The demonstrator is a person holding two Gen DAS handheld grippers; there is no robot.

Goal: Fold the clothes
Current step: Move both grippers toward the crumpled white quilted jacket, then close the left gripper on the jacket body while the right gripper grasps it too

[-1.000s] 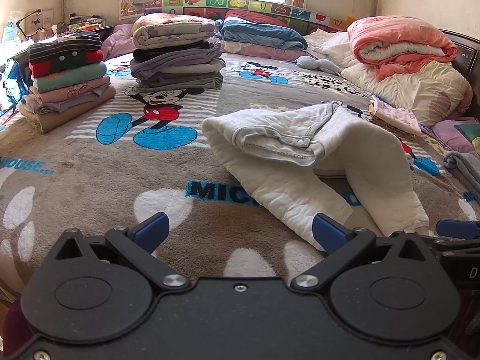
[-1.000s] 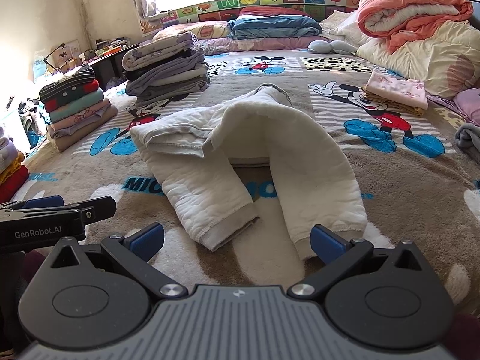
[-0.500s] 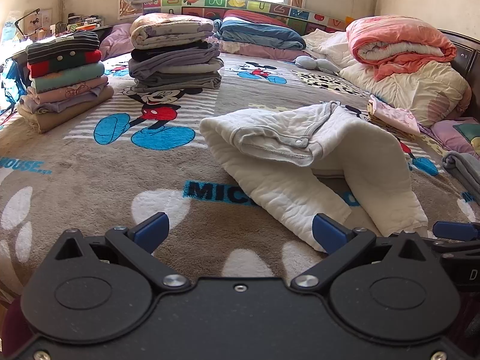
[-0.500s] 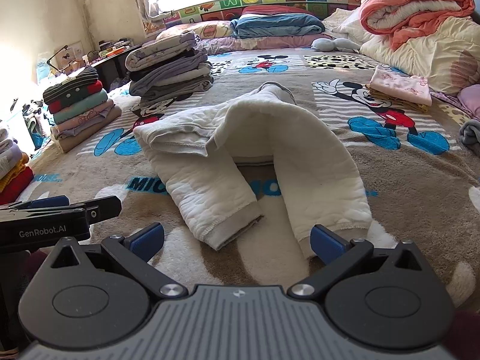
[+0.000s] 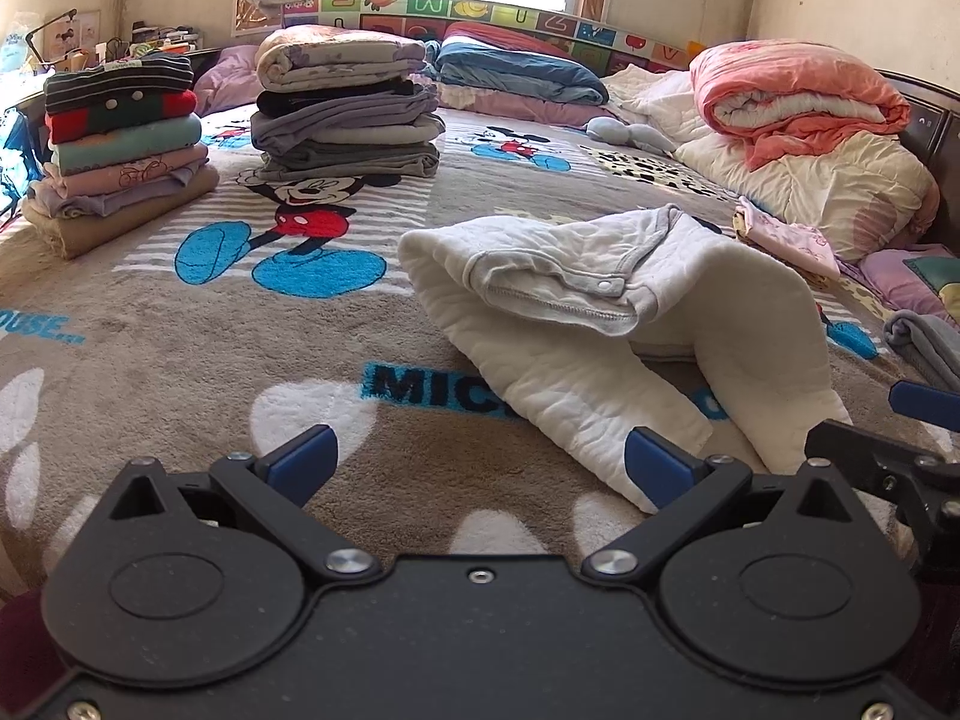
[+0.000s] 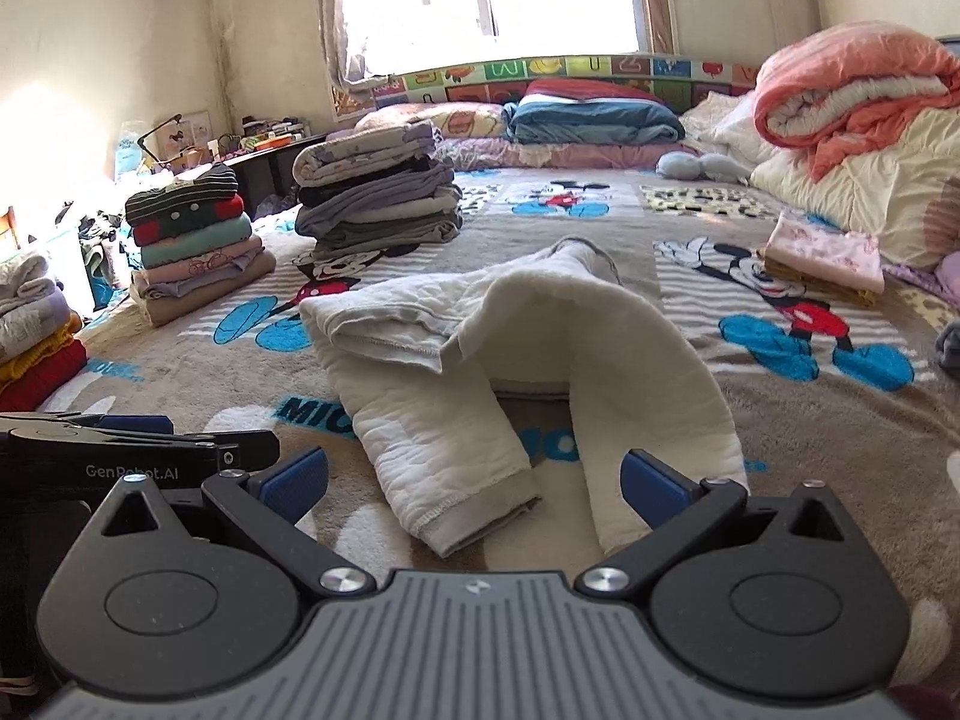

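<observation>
The white quilted cotton garment [image 5: 606, 324] lies in the middle of the frame on the grey Mickey Mouse bed blanket [image 5: 180, 360]. Its upper part is doubled over, with a snap placket showing, and two long parts run down toward you, spread apart like an open V, with their ends near the lower edge in the right wrist view. So it is partly gathered, not a flat packet; whether you are folding it or opening it, the pictures cannot tell.

Your left gripper [image 5: 480, 468] has its blue fingers wide apart and holds nothing; the right gripper [image 6: 474, 483] is the same, its fingers standing on both sides of the two ends without touching them.

The risks: the fabric is thick and soft, so a pinch on one layer only may let the lower layer drag and undo the doubled part. The plush blanket can also be caught together with the hem. Two stacks of folded clothes [image 5: 348, 114] stand in the upper left, well apart.
</observation>
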